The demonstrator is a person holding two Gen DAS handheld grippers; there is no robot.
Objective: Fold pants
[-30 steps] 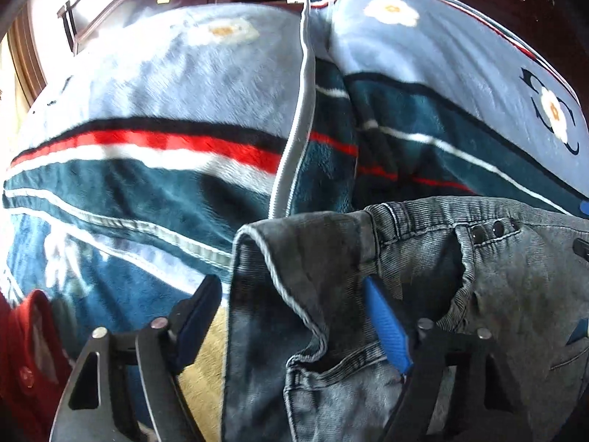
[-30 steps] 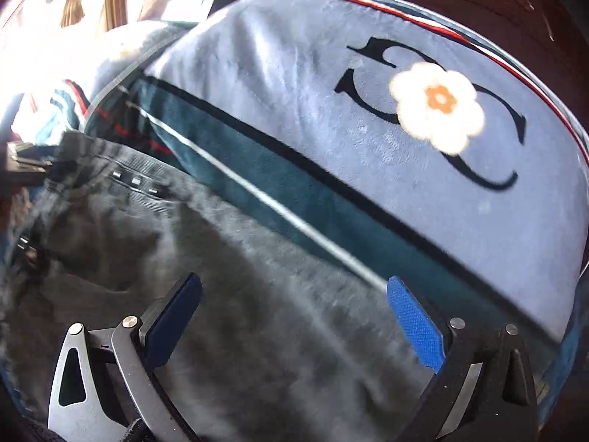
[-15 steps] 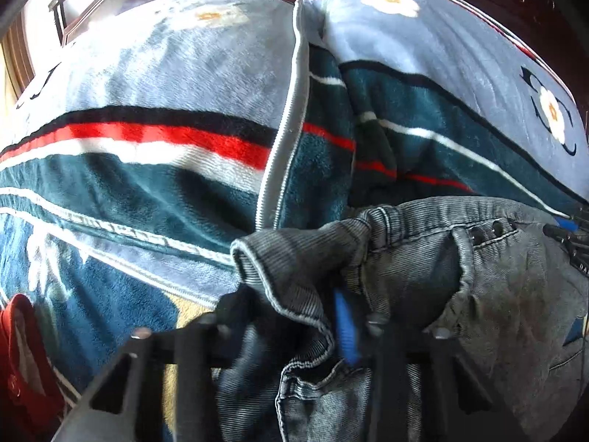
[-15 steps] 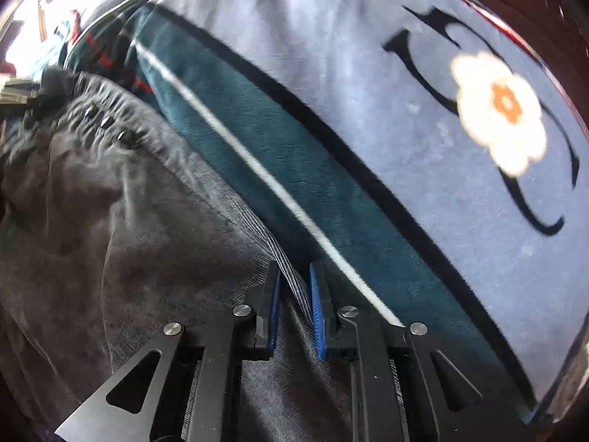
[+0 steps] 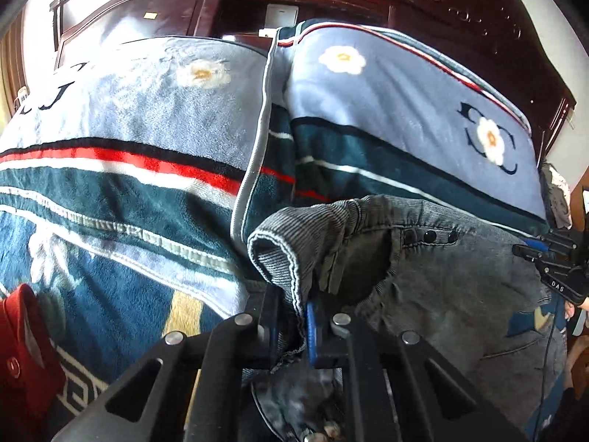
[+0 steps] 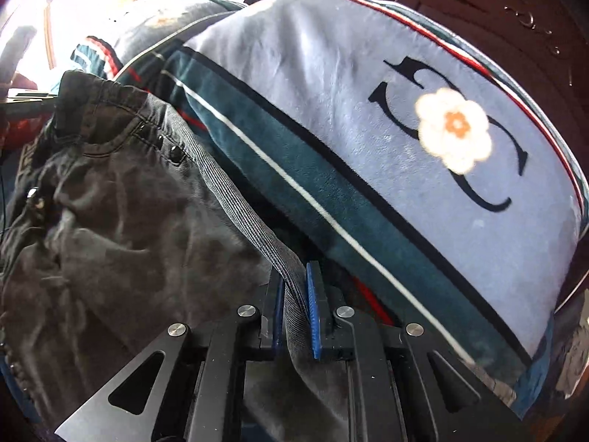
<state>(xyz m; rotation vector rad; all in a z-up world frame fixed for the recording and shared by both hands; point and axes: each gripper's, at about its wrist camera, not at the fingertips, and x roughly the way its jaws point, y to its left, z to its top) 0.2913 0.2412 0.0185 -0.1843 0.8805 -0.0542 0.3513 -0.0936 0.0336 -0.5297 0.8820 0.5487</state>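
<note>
Grey denim pants (image 5: 452, 287) lie on a bed, waistband toward the pillows. My left gripper (image 5: 292, 326) is shut on the left end of the waistband, which bunches up and folds over above the pads. My right gripper (image 6: 296, 316) is shut on the ribbed waistband at the pants' (image 6: 121, 228) right end; the band runs taut from the jaws toward the snap buttons. The right gripper also shows at the right edge of the left wrist view (image 5: 552, 261). The legs of the pants are out of view.
Two plush blue pillows with flower prints (image 5: 386, 110) (image 6: 386, 118) rest against a dark wooden headboard (image 5: 441, 3) just beyond the waistband. A striped blue blanket (image 5: 110, 191) covers the bed. A red object (image 5: 22, 346) lies at the left edge.
Both grippers went from open to shut on the waistband. Since then both have lifted and pulled back a little, raising the waistband off the bed.
</note>
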